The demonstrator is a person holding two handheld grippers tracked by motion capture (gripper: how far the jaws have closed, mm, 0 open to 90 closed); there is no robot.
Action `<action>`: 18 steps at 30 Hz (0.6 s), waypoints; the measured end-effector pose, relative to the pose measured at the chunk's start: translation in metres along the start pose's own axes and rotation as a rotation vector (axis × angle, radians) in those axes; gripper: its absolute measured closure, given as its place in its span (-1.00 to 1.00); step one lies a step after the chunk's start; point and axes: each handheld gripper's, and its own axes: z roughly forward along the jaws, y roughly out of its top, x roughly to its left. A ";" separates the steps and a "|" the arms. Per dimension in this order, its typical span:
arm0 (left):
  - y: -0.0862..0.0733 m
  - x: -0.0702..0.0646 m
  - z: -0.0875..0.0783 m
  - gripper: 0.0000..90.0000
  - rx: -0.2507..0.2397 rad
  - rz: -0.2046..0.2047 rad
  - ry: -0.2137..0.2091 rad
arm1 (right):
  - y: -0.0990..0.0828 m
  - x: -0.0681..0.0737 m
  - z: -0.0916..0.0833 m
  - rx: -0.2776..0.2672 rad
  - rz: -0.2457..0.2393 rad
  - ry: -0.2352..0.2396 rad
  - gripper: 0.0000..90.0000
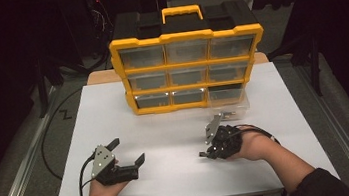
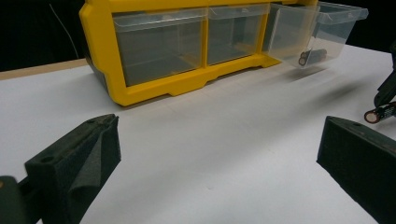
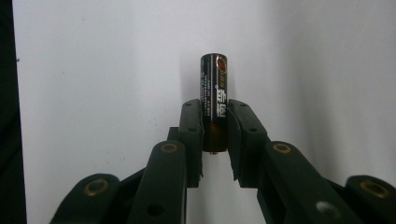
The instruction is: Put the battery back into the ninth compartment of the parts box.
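right gripper point(image 3: 215, 135) fingers pinching battery point(image 3: 215, 100) near organizer point(image 1: 189, 71) front | left gripper point(image 1: 124, 157) fingers spread, bare surface point(image 1: 172, 174) between them

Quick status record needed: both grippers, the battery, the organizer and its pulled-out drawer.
right gripper: shut on battery, held above the table
left gripper: open, holding nothing
organizer: yellow, nine clear drawers, at the table's far side
pulled-out drawer: bottom row, right end, a dark cylindrical item inside
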 end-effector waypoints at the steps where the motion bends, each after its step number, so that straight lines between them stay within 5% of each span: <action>1: 0.000 0.000 0.000 -1.00 -0.001 0.000 0.000 | -0.002 -0.001 -0.002 -0.001 0.002 -0.002 0.75; 18: 0.000 0.000 0.000 -1.00 -0.001 0.002 0.006 | -0.032 -0.011 -0.019 0.019 0.048 -0.030 0.75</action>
